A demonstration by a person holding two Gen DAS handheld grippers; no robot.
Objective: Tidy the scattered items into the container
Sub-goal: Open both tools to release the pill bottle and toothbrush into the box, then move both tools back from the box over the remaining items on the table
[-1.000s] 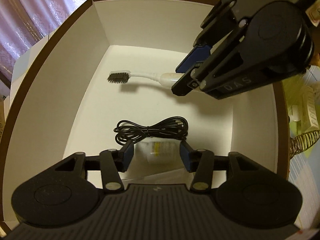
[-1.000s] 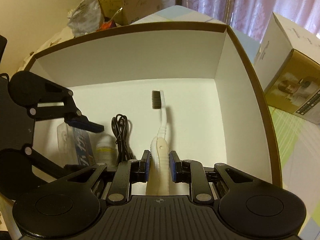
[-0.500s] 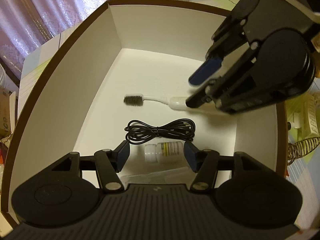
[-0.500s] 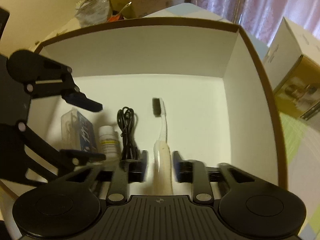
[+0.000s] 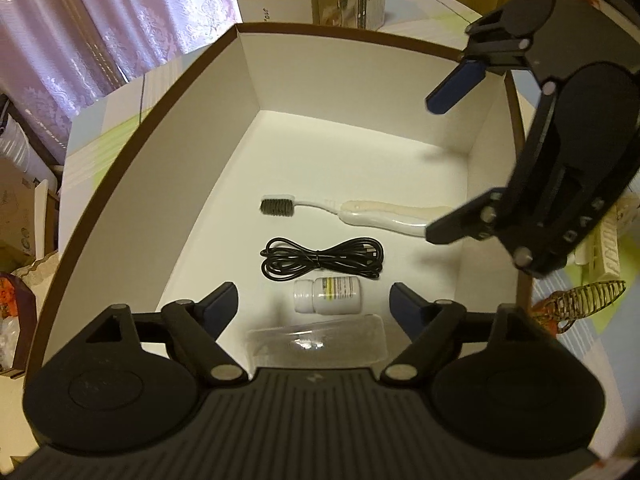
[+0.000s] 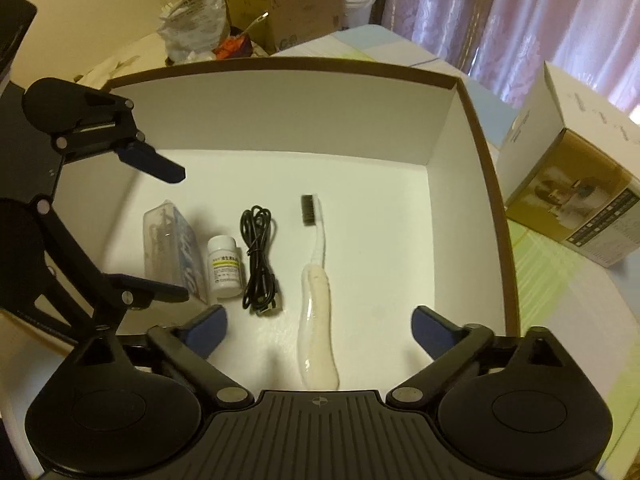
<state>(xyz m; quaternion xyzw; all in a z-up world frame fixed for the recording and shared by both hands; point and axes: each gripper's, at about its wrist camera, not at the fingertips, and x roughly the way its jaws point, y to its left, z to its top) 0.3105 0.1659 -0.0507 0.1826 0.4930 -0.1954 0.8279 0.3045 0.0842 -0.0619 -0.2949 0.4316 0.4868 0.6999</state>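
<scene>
Brown-rimmed white cardboard box [image 6: 472, 128], open top. Contents, in row on floor:
- clear plastic packet with blue print [image 6: 176, 248], text unreadable
- small white pill bottle, yellow-banded label [image 6: 225, 266], print illegible, on side
- black bundled cable [image 6: 259, 260]
- white toothbrush with dark bristles [image 6: 316, 280], flat

Left gripper [image 5: 314, 300]: spread wide, empty, above packet and bottle. Right gripper [image 6: 318, 324]: spread wide, empty, over toothbrush handle.

Outside: white-and-gold printed carton [image 6: 576, 192], text unreadable.

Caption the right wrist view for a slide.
Open right claw above white toothbrush lying in white cardboard box beside coiled black cable.
</scene>
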